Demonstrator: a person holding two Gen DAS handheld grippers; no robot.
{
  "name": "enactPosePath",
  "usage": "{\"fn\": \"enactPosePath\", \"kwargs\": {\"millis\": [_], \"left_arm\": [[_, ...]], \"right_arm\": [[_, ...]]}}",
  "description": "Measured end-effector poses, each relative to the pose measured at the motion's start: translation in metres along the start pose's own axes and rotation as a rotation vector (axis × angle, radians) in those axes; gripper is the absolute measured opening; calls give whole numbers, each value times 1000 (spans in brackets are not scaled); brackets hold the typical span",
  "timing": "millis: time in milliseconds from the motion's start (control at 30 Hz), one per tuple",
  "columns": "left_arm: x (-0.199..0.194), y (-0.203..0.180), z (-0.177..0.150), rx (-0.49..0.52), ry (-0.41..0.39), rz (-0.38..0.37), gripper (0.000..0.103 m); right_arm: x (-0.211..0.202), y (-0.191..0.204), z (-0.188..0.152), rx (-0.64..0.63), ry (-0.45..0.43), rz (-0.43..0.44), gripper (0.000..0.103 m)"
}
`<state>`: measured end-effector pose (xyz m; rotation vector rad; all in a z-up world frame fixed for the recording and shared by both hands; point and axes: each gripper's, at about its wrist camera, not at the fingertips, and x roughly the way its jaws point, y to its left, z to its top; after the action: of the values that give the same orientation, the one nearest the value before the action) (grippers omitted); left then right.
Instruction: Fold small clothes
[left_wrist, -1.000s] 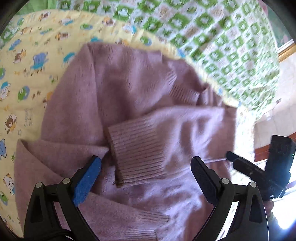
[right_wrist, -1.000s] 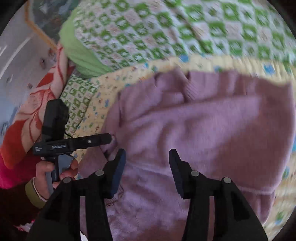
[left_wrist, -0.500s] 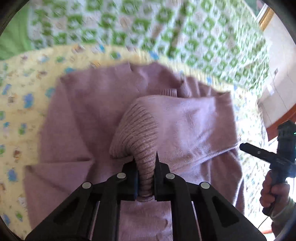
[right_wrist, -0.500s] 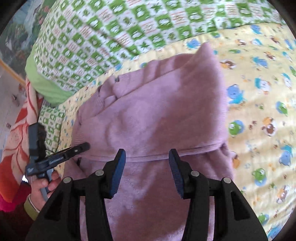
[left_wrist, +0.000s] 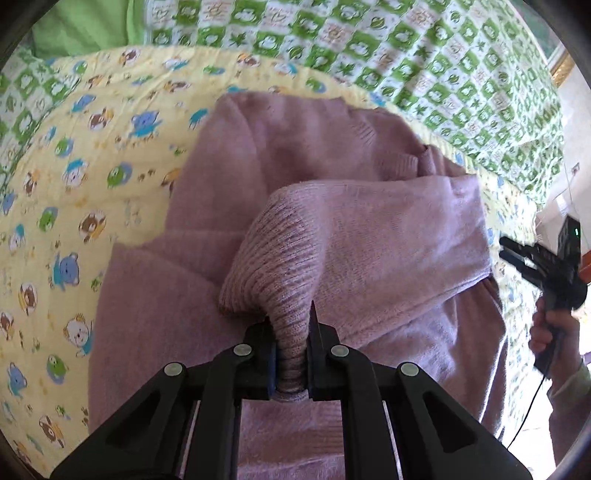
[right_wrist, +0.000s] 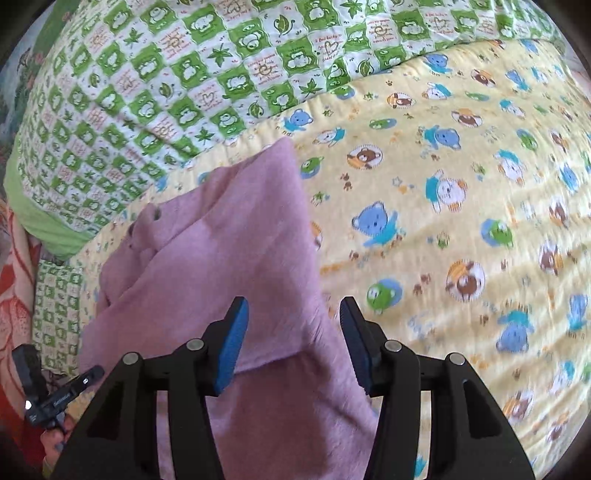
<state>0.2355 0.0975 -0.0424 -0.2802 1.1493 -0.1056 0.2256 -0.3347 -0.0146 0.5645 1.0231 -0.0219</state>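
Jaws of the left gripper (left_wrist: 291, 354) clench the sweater's (left_wrist: 369, 240) ribbed cuff (left_wrist: 280, 273) at lower centre; the right gripper's (right_wrist: 293, 343) jaws are opening, empty. Sleeve-folding is underway; next, probably lay that sleeve flat across the body.

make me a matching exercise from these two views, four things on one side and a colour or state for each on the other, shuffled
Things:
1. left claw
2. right claw
3. sweater
4. bear-print quilt

Colours or states:
A. yellow, lying under the garment
B. shut on a ribbed cuff
C. mauve knit, one sleeve folded across its body
D. pads apart, gripping nothing, jaws opening

Pairs: 1-B, 2-D, 3-C, 4-A
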Motion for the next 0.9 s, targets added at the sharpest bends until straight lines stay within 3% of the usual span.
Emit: {"fn": "enactPosePath", "kwargs": {"millis": [267, 300, 333, 367, 533, 633, 733, 900], "left_arm": [[0, 0, -1, -17, 14, 9, 10], [1, 0, 0, -20, 16, 7, 10], [1, -1, 1, -23, 15, 4, 10], [2, -2, 2, -23, 13, -1, 10], [9, -30, 15, 40, 10, -22, 10], [20, -37, 12, 73, 30, 19, 10], [31, -25, 7, 34, 69, 28, 10], [18, -23, 8, 24, 64, 3, 23]], "right_arm": [[54, 6, 27, -29, 42, 13, 53], [62, 6, 28, -30, 63, 16, 49], [65, 6, 29, -29, 68, 15, 36], [64, 5, 31, -28, 70, 24, 10], [28, -5, 47, -44, -30, -20, 9], [35, -15, 50, -50, -1, -49, 9], [48, -19, 45, -46, 29, -60, 10], [40, -8, 42, -52, 4, -113, 24]]}}
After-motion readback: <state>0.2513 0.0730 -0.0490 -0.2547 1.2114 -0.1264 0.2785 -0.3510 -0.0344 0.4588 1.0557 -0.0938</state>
